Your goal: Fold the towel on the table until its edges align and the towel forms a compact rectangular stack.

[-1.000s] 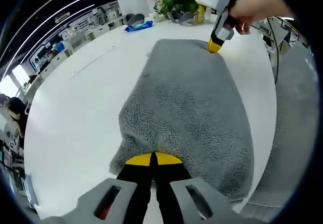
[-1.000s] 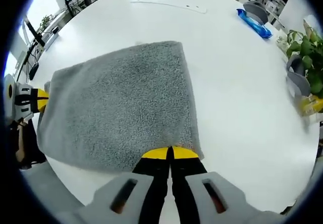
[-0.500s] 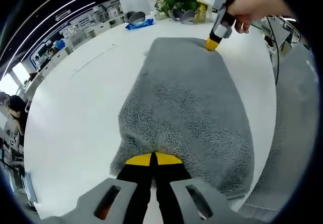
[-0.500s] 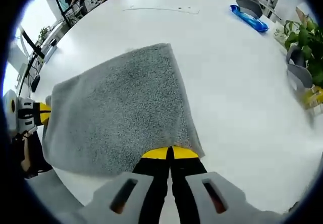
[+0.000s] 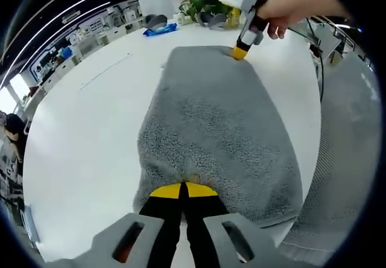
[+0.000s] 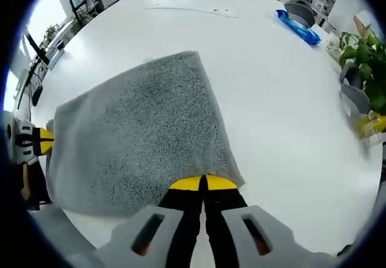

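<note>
Gripping one grey towel (image 5: pixel 217 129) – two hand-held grippers, left (image 5: pixel 183 190) | right (image 6: pixel 202 183) – both clenched on corners

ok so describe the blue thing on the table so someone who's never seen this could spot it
Start at the white table and look past the grey towel toward the far edge by the potted plant. The blue packet lies flat there, long, narrow and glossy, the only bright blue item.
</note>
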